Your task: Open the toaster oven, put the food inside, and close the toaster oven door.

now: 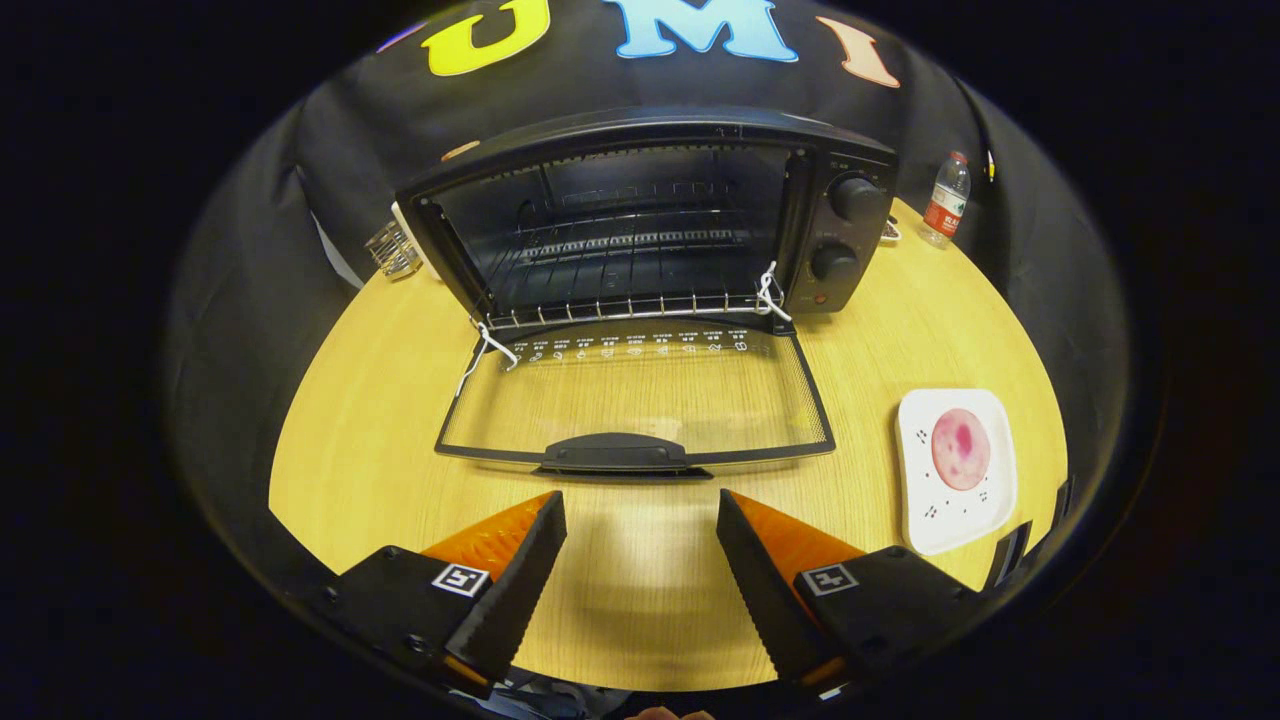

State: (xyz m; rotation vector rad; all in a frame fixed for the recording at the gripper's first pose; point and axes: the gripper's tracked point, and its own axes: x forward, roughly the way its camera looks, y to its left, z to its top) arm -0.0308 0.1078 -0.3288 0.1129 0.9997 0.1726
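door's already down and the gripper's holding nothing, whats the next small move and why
Probably swing the gripper over to the pink food on the white plate, beside the fingers. The toaster oven door lies flat just ahead, the rack is bare, and the fingers stand open over the table with nothing between them, so fetching the food comes next.

toaster oven (650, 215) stood at back of counter (380, 420) | door (635, 400) lay flat before it, handle (613, 452) just ahead of parted, empty jaws | plate (955, 470) with food (961, 448) right of door | bottle (946, 198) behind-right of oven
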